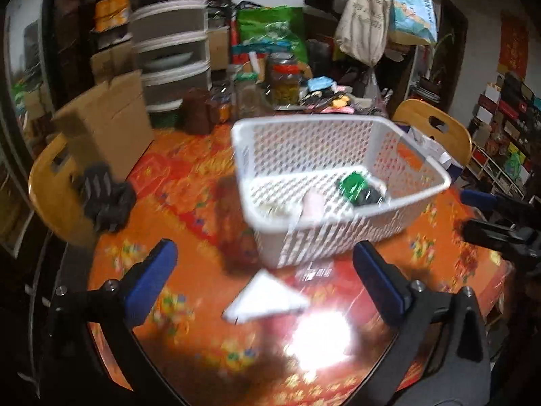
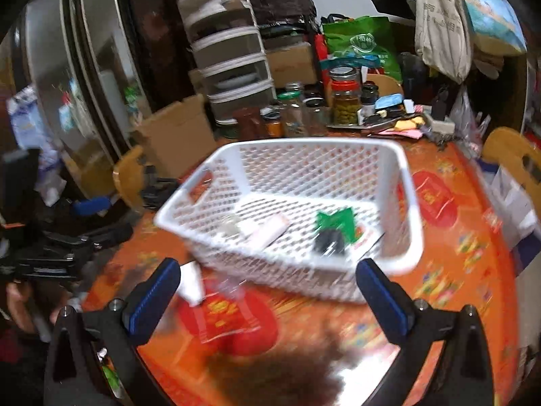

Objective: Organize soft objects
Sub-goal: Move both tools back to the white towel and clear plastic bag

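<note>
- Left wrist: no legible writing, blurred. Left gripper (image 1: 263, 280) jaws wide, empty. White basket (image 1: 338, 155) ahead holds green item (image 1: 353, 186); white cloth (image 1: 267, 299) lies before basket on the table (image 1: 189, 176).
- Right wrist: right gripper (image 2: 268, 291) wide open, empty; basket just beyond, jars (image 2: 345, 101) behind it.

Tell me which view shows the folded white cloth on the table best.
The left wrist view: the white cloth lies whole, though blurred, on the table in front of the white basket. In the right wrist view only a blurred part shows, beside the basket's near corner.
</note>
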`<action>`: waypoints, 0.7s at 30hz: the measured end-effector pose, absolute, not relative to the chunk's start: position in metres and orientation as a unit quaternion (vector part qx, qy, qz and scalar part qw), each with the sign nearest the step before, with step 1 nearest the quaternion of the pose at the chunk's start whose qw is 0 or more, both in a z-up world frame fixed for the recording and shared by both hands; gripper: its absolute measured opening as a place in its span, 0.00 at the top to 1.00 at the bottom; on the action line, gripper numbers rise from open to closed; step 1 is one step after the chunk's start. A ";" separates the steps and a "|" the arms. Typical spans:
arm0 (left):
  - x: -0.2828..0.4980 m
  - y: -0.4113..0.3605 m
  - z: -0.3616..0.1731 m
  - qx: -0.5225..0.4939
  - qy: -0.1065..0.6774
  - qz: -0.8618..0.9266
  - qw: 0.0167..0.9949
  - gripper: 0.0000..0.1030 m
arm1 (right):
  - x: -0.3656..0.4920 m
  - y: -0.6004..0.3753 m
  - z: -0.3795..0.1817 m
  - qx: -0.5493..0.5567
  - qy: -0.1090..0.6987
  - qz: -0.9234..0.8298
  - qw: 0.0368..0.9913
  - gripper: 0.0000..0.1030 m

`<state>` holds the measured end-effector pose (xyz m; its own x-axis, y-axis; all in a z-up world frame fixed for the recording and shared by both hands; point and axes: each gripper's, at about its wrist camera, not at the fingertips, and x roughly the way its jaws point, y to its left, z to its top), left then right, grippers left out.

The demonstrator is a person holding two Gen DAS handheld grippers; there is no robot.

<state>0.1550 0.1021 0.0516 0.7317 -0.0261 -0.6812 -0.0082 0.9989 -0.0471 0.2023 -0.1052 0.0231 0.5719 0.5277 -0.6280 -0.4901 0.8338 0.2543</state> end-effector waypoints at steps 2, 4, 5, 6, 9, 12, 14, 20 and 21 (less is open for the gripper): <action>0.148 0.108 0.030 -0.027 0.375 0.006 0.927 0.00 | 0.189 -0.100 0.007 0.035 0.371 0.290 0.882 0.00; 0.150 0.114 0.002 -0.032 0.395 0.007 0.918 0.00 | 0.184 -0.086 -0.018 0.031 0.394 0.289 0.872 0.00; 0.153 0.116 -0.011 -0.038 0.406 0.005 0.913 0.00 | 0.185 -0.079 -0.029 0.030 0.403 0.287 0.868 0.00; 0.158 0.119 -0.023 -0.042 0.416 0.000 0.908 0.00 | 0.187 -0.072 -0.040 0.031 0.415 0.289 0.862 0.00; 0.170 0.120 -0.048 -0.039 0.436 -0.006 0.899 0.00 | 0.202 -0.049 -0.069 0.038 0.443 0.283 0.850 0.02; 0.183 0.120 -0.066 -0.030 0.452 -0.011 0.892 0.00 | 0.213 -0.036 -0.081 0.039 0.449 0.277 0.849 0.06; 0.190 0.118 -0.073 -0.027 0.459 -0.012 0.888 0.00 | 0.220 -0.029 -0.086 0.041 0.449 0.272 0.850 0.07; 0.196 0.114 -0.086 -0.033 0.461 -0.029 0.886 0.18 | 0.229 -0.011 -0.093 0.031 0.449 0.255 0.856 0.07; 0.197 0.115 -0.085 -0.032 0.458 -0.035 0.888 0.24 | 0.229 -0.008 -0.095 0.030 0.449 0.255 0.856 0.07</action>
<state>0.1967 0.1149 -0.0854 0.5790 -0.0904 -0.8103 0.0325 0.9956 -0.0879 0.2293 -0.0077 -0.0945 0.4675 0.4633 -0.7529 -0.4089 0.8684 0.2805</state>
